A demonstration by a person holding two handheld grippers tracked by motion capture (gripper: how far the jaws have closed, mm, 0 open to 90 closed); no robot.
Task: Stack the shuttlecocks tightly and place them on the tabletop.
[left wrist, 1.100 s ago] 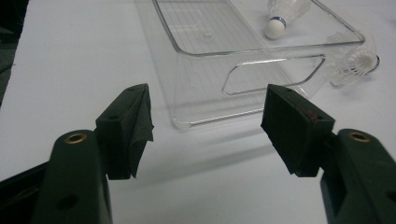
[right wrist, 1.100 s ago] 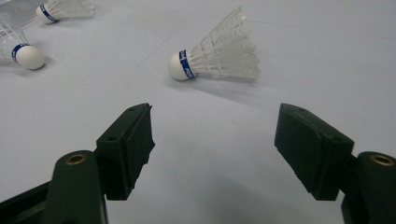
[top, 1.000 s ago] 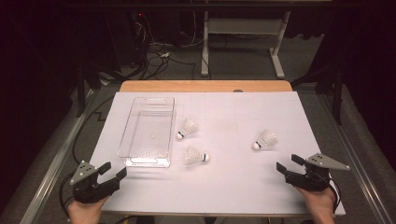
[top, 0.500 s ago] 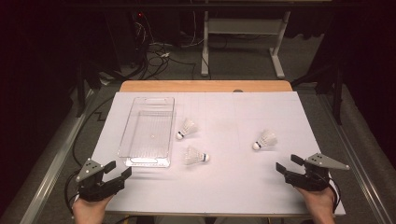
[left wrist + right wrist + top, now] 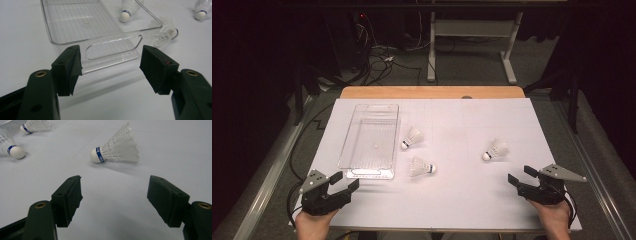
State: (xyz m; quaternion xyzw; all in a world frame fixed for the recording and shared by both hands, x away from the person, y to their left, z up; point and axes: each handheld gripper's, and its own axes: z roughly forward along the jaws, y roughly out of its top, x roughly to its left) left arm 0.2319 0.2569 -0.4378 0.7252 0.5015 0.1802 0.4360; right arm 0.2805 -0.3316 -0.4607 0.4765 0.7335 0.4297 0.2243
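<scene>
**Caller:** Clear plastic on the left, that's the story so far: the tray (image 5: 371,141) sits empty on the white table (image 5: 462,200), and the left gripper (image 5: 343,181) hovers just short of its near end wall, jaws spread wide with nothing between them.

**Analyst:** And from the left gripper view that end wall with its cut-out handle lies straight ahead, between the jaws' line of sight. Nothing is in the tray, so by my reading the job of filling it is at the very start.

**Caller:** Moving across: the near shuttlecock (image 5: 421,167) lies on its side just beside the tray's right front corner. The far shuttlecock (image 5: 412,137) lies close by the tray's right wall, cork toward us.

**Analyst:** All three still to be collected, I'd judge. Plenty of bare table between them, so there's room to come in from the front.

**Caller:** Further right, the right shuttlecock (image 5: 495,149) lies alone, well apart from the other two, cork pointing left. The right gripper (image 5: 519,177) waits near it at the table's front right, jaws wide apart, holding nothing.

**Analyst:** That hand sits close to the front edge; open room is all forward. Watch the tray's rim on the left side.
</scene>
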